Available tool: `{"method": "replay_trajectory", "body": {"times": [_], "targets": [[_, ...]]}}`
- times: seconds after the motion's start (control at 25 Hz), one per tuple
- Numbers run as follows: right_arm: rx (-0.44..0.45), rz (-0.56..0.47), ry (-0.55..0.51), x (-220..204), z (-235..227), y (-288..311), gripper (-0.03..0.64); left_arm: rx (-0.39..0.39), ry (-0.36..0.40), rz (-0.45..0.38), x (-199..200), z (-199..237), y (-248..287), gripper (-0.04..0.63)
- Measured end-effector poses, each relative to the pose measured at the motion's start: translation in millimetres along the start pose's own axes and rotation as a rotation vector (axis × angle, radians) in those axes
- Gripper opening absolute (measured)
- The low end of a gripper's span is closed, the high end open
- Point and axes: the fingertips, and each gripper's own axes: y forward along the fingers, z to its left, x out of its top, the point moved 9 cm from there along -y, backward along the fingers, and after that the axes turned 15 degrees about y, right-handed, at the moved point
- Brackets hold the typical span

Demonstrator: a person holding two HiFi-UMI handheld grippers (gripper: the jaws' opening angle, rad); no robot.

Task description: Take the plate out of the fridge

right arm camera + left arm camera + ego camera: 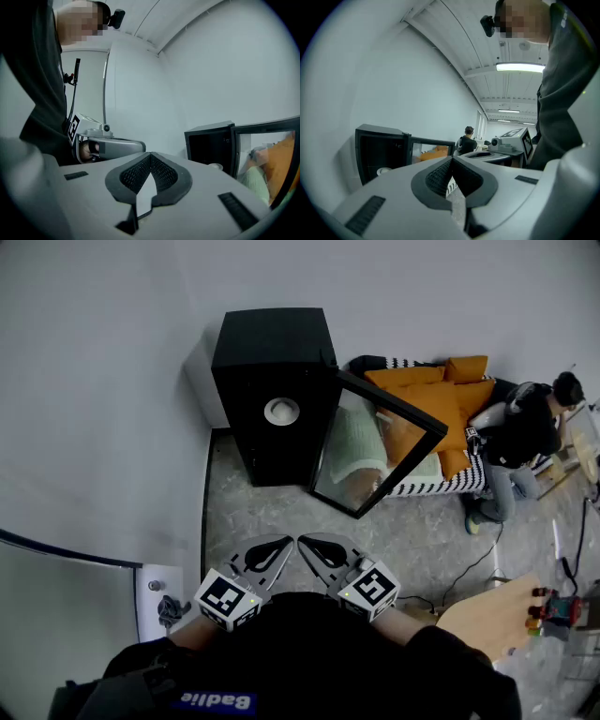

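Observation:
A small black fridge (272, 390) stands on the floor against the wall, its glass door (375, 442) swung open to the right. Inside it lies a white plate (281, 411), also seen as a pale disc (384, 171) in the left gripper view and at the fridge's opening (215, 166) in the right gripper view. My left gripper (274, 549) and right gripper (319, 549) are held side by side close to my body, well short of the fridge. Both are shut with nothing between their jaws, the pads meeting (451, 161) (151, 157).
A striped sofa with orange cushions (441, 395) stands right of the fridge door, and a person (525, 432) is at its far end. A wooden table (487, 615) with small coloured objects (553, 607) is at the lower right. A cable (469, 568) trails on the floor.

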Motion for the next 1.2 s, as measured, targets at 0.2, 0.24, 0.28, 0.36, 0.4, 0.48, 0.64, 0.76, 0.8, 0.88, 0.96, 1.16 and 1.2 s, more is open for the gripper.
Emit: {"method": "replay_trajectory", "body": {"times": [0.2,0.24,0.28,0.36,0.4,0.48,0.64,0.76,0.8,0.88,0.96,1.16,1.2], "targets": [[-0.002,0.003,0.002,-0.6,-1.0,1.8,0.011,-0.011,-0.032,0.004,1.7,-0.6,1.0,0.006],[-0.002,0.003,0.003,-0.3,-0.9,2.0,0.011,-0.006,-0.034,0.004,1.4,-0.3,0.7,0.006],[-0.003,0.004,0.003,0.0,-0.9,2.1,0.011,-0.001,-0.034,0.004,1.1,-0.1,0.5,0.006],[-0.004,0.006,0.005,-0.1,-1.3,2.1,0.011,-0.005,-0.026,0.008,-0.1,-0.1,0.6,0.006],[-0.003,0.006,0.007,-0.6,-1.7,2.1,0.011,-0.009,-0.024,0.008,0.2,-0.2,1.2,0.006],[0.009,0.009,0.014,-2.5,-2.4,2.7,0.011,-0.01,-0.02,0.001,0.3,0.0,2.3,0.006],[0.025,0.014,0.025,-4.3,-2.6,2.8,0.011,-0.007,-0.013,0.011,-4.9,-1.0,2.9,0.006],[0.02,0.019,0.03,-3.6,-3.5,0.8,0.011,-0.006,-0.002,0.007,-5.0,-1.7,5.1,0.006],[0.016,0.028,0.034,-3.0,-3.3,-0.1,0.011,-0.006,0.0,0.007,-5.6,-1.9,5.8,0.006],[0.013,0.037,0.041,-3.3,-3.2,-1.5,0.011,-0.005,-0.003,0.009,-6.5,-2.7,6.9,0.006],[0.024,0.019,0.04,-6.0,-5.8,-2.2,0.011,0.001,-0.017,0.015,-4.4,-3.4,8.3,0.006],[0.035,0.004,0.045,-1.5,-15.6,-10.4,0.012,0.018,-0.023,0.035,3.6,-4.7,18.2,0.006],[0.037,0.001,0.045,-0.7,-19.1,-13.5,0.011,0.019,-0.016,0.039,4.5,-5.8,21.8,0.006]]}}
